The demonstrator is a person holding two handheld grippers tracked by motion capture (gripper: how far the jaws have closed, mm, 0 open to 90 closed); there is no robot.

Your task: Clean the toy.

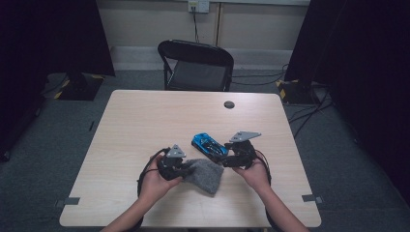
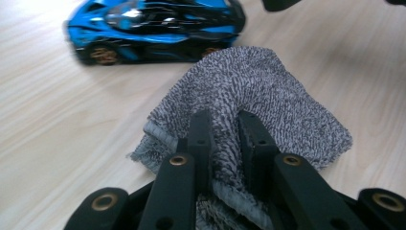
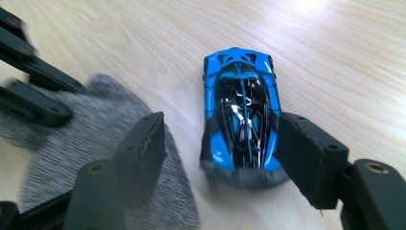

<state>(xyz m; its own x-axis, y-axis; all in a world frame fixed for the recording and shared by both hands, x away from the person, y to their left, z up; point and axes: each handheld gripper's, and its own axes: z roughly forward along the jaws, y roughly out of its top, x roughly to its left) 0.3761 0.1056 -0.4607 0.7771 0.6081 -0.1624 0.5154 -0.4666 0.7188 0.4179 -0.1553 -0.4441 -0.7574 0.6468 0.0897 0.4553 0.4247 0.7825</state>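
A blue and black toy car (image 1: 209, 145) lies on the wooden table (image 1: 145, 121), right of the middle. Just in front of it sits a crumpled grey cloth (image 1: 207, 175). My left gripper (image 1: 180, 166) is shut on the cloth's left edge; in the left gripper view the jaws (image 2: 225, 129) pinch a fold of the cloth (image 2: 258, 86), and the car (image 2: 153, 28) stands beyond it. My right gripper (image 1: 231, 155) is open around the car's rear (image 3: 242, 115). Its right jaw is close to the car's side. Its left jaw stands apart, over the cloth (image 3: 95, 143).
A black folding chair (image 1: 196, 65) stands behind the table's far edge. A dark round cable port (image 1: 229, 104) sits near the far right of the tabletop. Cables run over the floor (image 1: 309, 113) to the right. A person's forearms come in from the near edge.
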